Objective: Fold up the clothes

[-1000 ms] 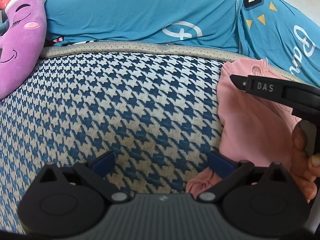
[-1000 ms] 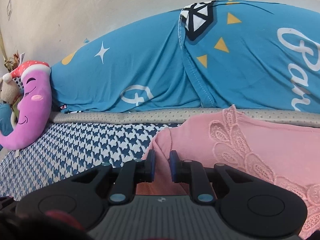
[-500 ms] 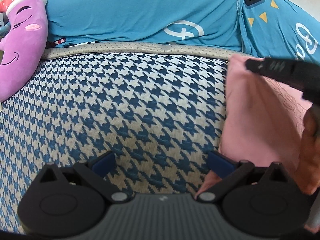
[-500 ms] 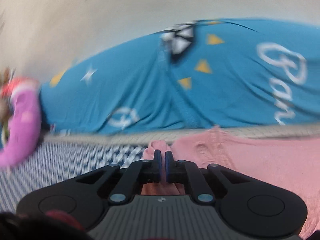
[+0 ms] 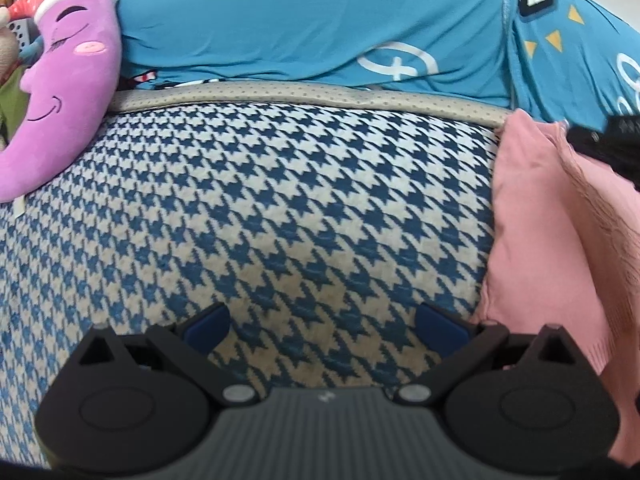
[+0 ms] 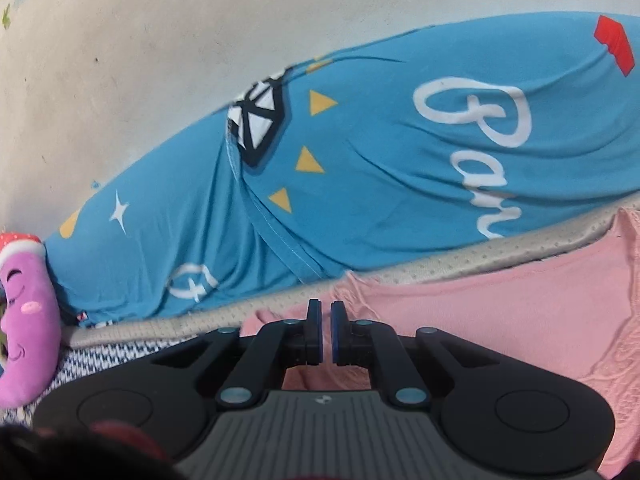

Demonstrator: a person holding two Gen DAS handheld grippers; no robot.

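A pink garment with lace trim (image 5: 536,232) lies at the right of the houndstooth bed cover (image 5: 280,208). My left gripper (image 5: 324,322) is open and empty, low over the cover, its right finger beside the garment's folded edge. My right gripper (image 6: 325,332) is shut on the pink garment (image 6: 500,312), pinching its left edge and holding it lifted. The right gripper also shows as a dark blurred shape at the right edge of the left wrist view (image 5: 608,144).
A long blue printed pillow (image 5: 320,24) lies along the wall behind the bed cover; it also shows in the right wrist view (image 6: 360,168). A purple moon plush (image 5: 60,92) rests at the left. A beige dotted border (image 5: 300,94) edges the cover.
My right gripper has closed on the pink garment's left edge and lifted it, tilting and moving right. The garment's edge has folded over to the right. The left gripper has stayed open in place.
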